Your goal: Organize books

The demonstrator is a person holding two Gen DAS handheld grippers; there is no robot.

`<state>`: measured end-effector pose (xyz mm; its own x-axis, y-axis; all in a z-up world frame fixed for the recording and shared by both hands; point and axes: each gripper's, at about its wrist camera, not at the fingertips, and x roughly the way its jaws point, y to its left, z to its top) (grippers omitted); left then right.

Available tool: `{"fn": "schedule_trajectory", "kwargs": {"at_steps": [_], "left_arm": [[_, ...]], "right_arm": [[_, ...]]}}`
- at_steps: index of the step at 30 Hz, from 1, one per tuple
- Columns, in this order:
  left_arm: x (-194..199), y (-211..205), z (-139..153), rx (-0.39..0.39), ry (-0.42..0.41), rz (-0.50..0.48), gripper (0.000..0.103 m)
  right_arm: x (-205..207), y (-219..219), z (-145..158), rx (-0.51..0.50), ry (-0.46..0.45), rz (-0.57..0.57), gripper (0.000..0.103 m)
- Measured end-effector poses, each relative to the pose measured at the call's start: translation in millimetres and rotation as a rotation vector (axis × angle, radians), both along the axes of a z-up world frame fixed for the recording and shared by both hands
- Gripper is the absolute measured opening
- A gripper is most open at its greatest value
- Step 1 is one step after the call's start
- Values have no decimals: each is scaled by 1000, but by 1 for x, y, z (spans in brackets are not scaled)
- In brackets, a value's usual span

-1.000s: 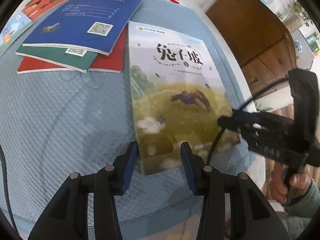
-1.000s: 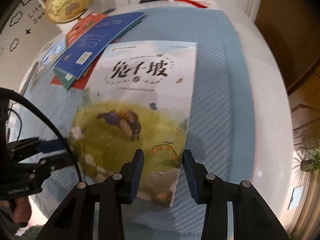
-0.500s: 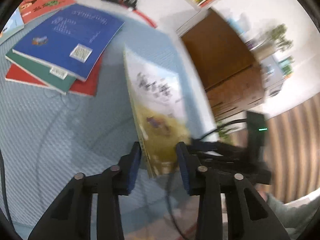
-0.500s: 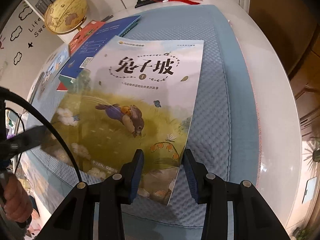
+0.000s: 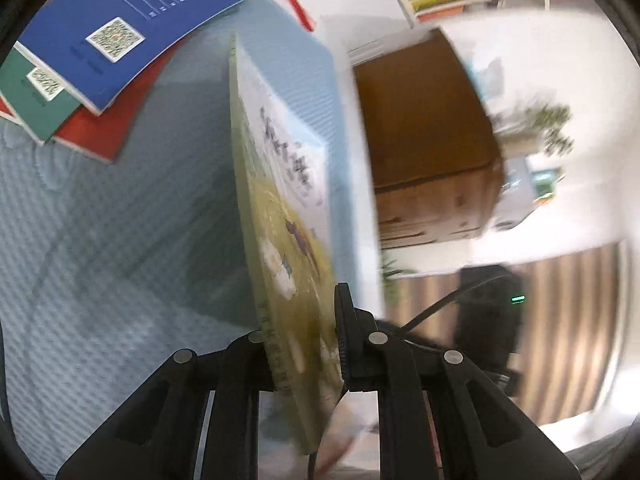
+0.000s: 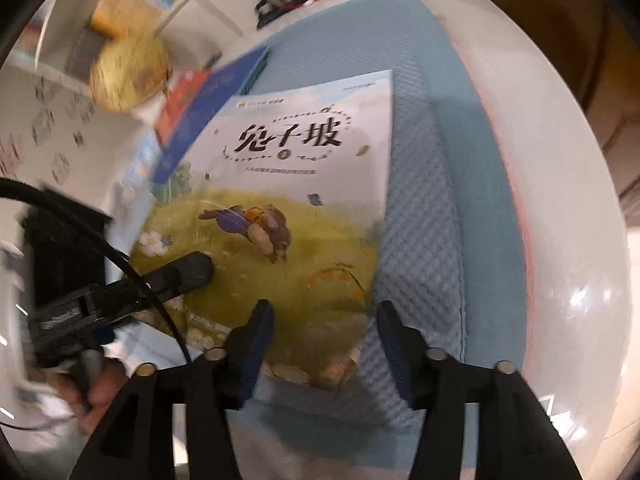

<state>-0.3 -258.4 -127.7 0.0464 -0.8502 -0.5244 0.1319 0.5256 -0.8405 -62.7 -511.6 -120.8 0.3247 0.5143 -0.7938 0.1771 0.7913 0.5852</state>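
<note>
One picture book is clamped by left gripper near its corner; right gripper has just been opening, empty; slip is risked by the off-centre hold

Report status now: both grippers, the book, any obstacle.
Left gripper shut on rabbit picture book, jaws just closing. Right gripper open, just opening. Book stack lies apart.

globe, blue mat, wooden cabinet

rabbit book on edge, right of book stack on mat
</note>
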Motion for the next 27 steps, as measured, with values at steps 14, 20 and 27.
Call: {"fn": "schedule_trajectory", "kwargs": {"at_steps": [14, 20, 27], "left_arm": [[11, 7, -9, -65, 107, 47, 11], [4, -20, 12, 229, -92, -46, 12], [-14, -43, 43, 439, -331, -125, 13]], "right_arm": [[8, -10, -31, 429, -33, -127, 29], [9, 14, 3, 86, -103, 8, 27], [-8, 66, 44, -353, -264, 200, 26]]}}
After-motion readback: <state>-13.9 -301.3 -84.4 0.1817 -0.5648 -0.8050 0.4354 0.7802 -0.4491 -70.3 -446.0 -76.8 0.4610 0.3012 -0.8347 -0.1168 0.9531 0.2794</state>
